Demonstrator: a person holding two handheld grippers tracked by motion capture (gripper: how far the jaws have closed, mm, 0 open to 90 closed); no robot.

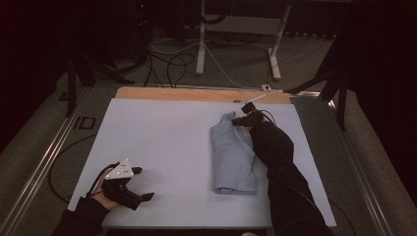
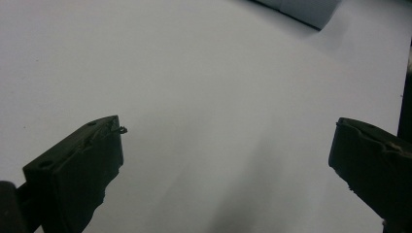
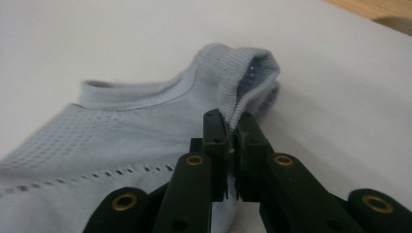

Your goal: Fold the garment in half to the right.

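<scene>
1. High view, lower left of the frame: we see the left gripper (image 1: 143,184) lying in a hand on the white table (image 1: 162,147), its fingers spread wide with nothing between them.
2. In the left gripper view we see the two black fingers (image 2: 82,170) standing far apart at the lower corners, bare table between them, and a pale blue edge of the garment (image 2: 303,9) at the top right.
3. Right of centre in the high view, we find the light blue garment (image 1: 232,157) lying folded in a long strip on the table, beside a dark sleeve (image 1: 280,167).
4. At the strip's far end, we see the right gripper (image 1: 244,119) at the cloth.
5. In the right gripper view its fingers (image 3: 216,141) are closed on a ribbed hem of the garment (image 3: 145,126), which rises in a loop just above them at centre frame.
6. Farther off, upper part of the high view, the table's wooden edge (image 1: 196,93) shows, with cables (image 1: 172,64) on the floor behind it.
</scene>
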